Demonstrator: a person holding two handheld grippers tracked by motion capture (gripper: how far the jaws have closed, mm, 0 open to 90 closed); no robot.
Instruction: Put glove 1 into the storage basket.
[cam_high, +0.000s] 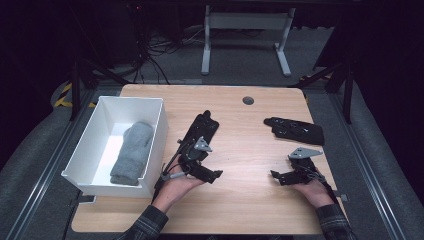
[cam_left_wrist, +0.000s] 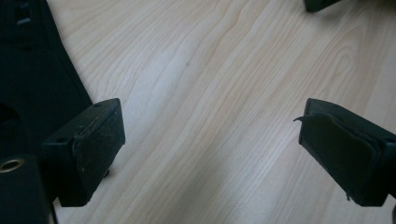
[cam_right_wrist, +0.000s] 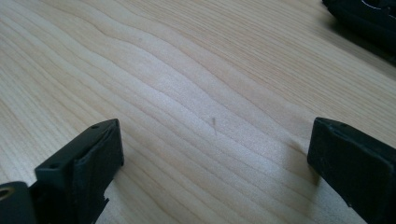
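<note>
On the wooden counter (cam_high: 240, 150), a black mount (cam_high: 202, 127) lies just beyond the left gripper (cam_left_wrist: 210, 154). Both grippers gape empty, right gripper (cam_right_wrist: 215, 172) too. Best lower slowly, square to it.

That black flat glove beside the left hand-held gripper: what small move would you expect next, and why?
Probably the left hand-held gripper should swing back toward the black flat glove lying on the pale wooden table and close on its edge. Its jaws stand wide open over bare wood with nothing between them, and a grey knitted mitten already lies in the white plastic bin.
</note>
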